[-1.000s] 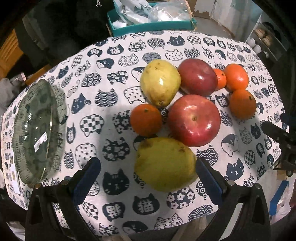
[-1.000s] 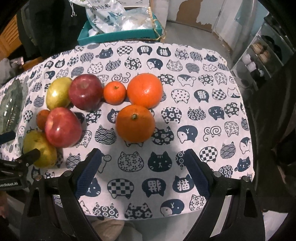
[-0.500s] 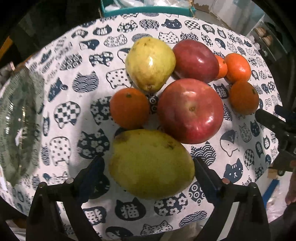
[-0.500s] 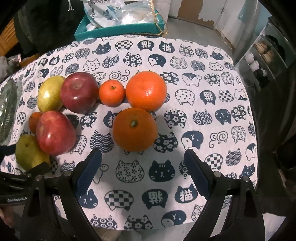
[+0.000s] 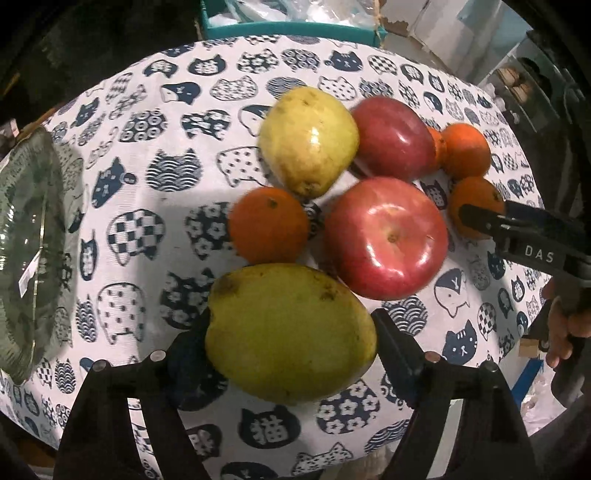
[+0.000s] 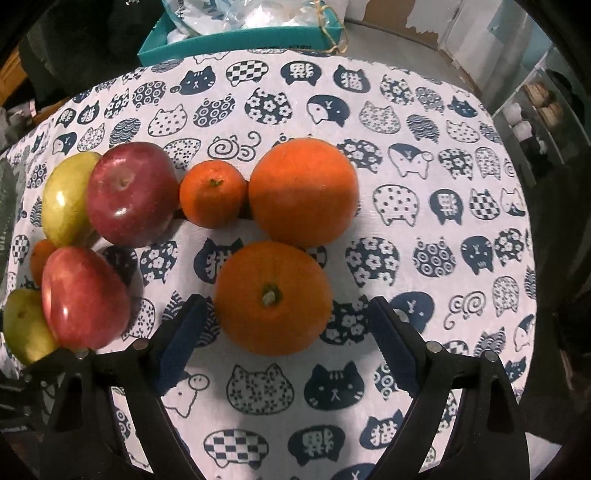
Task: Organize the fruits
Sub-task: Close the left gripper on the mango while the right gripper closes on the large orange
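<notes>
Pear point(image 5: 291, 332) lies crosswise between left gripper point(image 5: 291, 334) fingers point(image 5: 393, 345).

Fruits are all sitting bunched on the cat-print cloth: a big yellow-green pear point(image 5: 290, 334) lying nearest, a shiny red apple point(image 5: 386, 238) and small mandarin point(image 5: 267, 225) touching behind it (second pear point(image 5: 308, 140) and darker apple point(image 5: 393, 140) further back), two large oranges point(image 6: 273, 297) sitting rightward.

Table covered by a cat-print tablecloth point(image 6: 424, 155). A teal box point(image 6: 240, 37) holding plastic bags point(image 6: 236, 14) is seen at the far edge. Shelves point(image 6: 535, 110) are seen at right.
</notes>
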A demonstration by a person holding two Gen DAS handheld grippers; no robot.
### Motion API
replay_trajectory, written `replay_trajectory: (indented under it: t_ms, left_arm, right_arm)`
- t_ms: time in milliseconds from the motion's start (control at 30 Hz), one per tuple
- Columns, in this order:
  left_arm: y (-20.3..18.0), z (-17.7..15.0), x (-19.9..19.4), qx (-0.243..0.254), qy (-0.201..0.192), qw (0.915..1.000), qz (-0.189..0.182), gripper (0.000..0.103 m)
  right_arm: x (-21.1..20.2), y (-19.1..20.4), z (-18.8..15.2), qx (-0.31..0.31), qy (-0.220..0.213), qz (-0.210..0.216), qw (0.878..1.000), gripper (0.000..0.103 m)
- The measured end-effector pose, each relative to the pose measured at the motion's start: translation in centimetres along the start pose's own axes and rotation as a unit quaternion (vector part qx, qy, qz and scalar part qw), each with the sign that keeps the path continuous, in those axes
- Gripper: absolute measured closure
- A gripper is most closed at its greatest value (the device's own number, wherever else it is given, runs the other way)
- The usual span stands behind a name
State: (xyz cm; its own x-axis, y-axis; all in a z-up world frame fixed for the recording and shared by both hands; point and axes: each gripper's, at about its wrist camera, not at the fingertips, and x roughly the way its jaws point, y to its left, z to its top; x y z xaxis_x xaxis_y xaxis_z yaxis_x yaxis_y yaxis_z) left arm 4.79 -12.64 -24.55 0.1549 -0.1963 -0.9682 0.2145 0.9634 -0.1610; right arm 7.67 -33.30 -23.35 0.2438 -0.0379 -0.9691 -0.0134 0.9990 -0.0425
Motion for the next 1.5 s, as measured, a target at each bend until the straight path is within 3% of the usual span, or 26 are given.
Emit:
replay_trajectory:
  t_ms: [133, 267, 633, 1167, 1500]
  left_arm:
    - [0.9, 0.1, -0.5, -0.006, -0.003, 1.0, -0.001, 0.02]
    - [1.2, -0.1, -0.8, -0.003, -0.01, 0.9999, 0.004, 0.02]
    - [2.0, 0.4, -2.7, 0.002, -0.043, 0.9989, 0.02, 0.02]
    - [3.3, 1.0, -7.4, 0.01, -0.105, 0.9937, 0.038, 0.02]
    - [3.7, 0.8, -11.2, 0.018, -0.145, 0.9884, 0.043, 0.02]
  right_arm:
    - [0.5, 0.4, 0.6, -0.004, 0.005, 0.005, 1.0, 0.021]
    - [1.4, 0.3, 1.1, 0.0, 0.016, 0.007, 1.0, 0.035]
    - [1.7, 1.1, 0.4, -0.002, 0.002, -0.015, 1.0, 0.038]
    - [-6.3, 2.4, -2.1, -0.008, -0.08, -0.003, 0.997, 0.038]
    - [-11.2, 3.0, -1.1, -0.027, -0.14, 0.005, 0.99, 0.038]
